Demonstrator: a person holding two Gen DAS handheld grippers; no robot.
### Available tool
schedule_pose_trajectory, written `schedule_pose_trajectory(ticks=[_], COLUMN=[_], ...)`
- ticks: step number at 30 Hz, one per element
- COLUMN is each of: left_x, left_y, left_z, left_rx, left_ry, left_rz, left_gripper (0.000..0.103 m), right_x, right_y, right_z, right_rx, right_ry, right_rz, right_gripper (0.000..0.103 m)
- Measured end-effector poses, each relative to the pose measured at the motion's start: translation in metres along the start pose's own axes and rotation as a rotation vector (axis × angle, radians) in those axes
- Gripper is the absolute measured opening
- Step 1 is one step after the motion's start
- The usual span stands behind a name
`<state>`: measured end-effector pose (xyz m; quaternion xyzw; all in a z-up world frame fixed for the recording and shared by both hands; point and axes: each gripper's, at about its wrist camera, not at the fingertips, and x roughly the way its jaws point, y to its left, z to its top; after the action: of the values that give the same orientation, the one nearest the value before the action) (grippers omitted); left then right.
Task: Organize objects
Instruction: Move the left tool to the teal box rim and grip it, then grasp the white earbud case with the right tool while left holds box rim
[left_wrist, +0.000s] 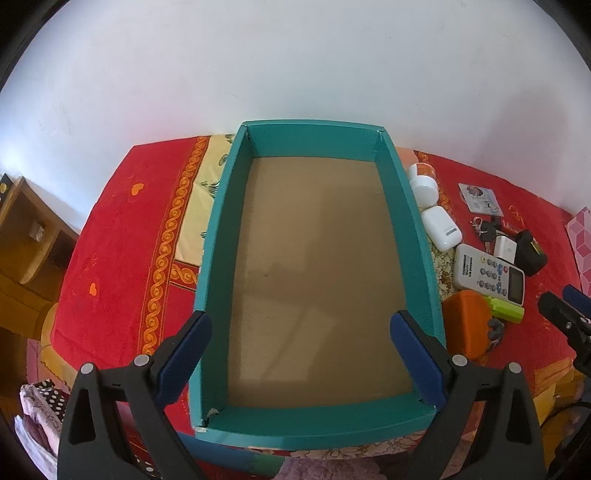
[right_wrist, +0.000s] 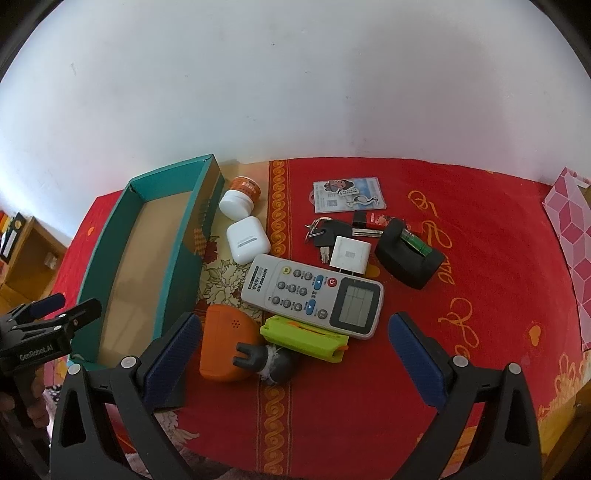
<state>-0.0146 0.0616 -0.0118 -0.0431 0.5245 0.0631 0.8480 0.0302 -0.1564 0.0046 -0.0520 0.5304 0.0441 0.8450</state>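
Note:
An empty teal box (left_wrist: 417, 236) with a brown floor lies on the red bedspread. My left gripper (left_wrist: 301, 332) is open and hovers over the box's near end, one finger at each side wall. In the right wrist view a pile lies right of the box (right_wrist: 110, 236): a white remote (right_wrist: 314, 295), an orange case (right_wrist: 225, 343), a lime green piece (right_wrist: 306, 336), a white earbud case (right_wrist: 246, 238), a white-lidded jar (right_wrist: 238, 199), keys (right_wrist: 325, 232), a white charger (right_wrist: 349, 254) and a card holder (right_wrist: 349, 194). My right gripper (right_wrist: 295, 325) is open above the pile's near edge, holding nothing.
A black clamp-like object with a green level (right_wrist: 406, 254) sits right of the charger. A pink patterned bag (right_wrist: 569, 221) stands at the bed's right edge. A wooden shelf (left_wrist: 26, 236) is off the left side. A white wall lies behind the bed.

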Motion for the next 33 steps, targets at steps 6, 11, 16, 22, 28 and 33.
schedule_pose_trajectory(ticks=[6,11,16,22,28,33], left_x=[0.004,0.013,0.027,0.044,0.057,0.064], left_y=[0.009,0.019,0.031,0.039,0.044,0.054], left_z=[-0.002,-0.007,-0.014,-0.025,-0.034,-0.039], left_rx=[-0.005,-0.014,-0.027,-0.026,-0.032,-0.062], left_ry=[0.012,0.03,0.064,0.111,0.162,0.18], left_rz=[0.007,0.023,0.032,0.044,0.043,0.021], left_gripper=[0.098,0.098,0.095,0.091,0.068,0.049], right_x=[0.0,0.002,0.003,0.004,0.007,0.011], right_y=[0.003,0.007,0.008,0.01,0.011,0.011], right_z=[-0.001,-0.004,-0.005,-0.007,-0.008,-0.011], right_rx=[0.0,-0.002,0.007,0.001,0.004,-0.007], right_ry=[0.001,0.013,0.014,0.023,0.033,0.046], right_rz=[-0.003,-0.008,-0.015,-0.023,-0.03,-0.039], right_gripper=[0.103,0.103,0.103,0.103,0.103,0.103])
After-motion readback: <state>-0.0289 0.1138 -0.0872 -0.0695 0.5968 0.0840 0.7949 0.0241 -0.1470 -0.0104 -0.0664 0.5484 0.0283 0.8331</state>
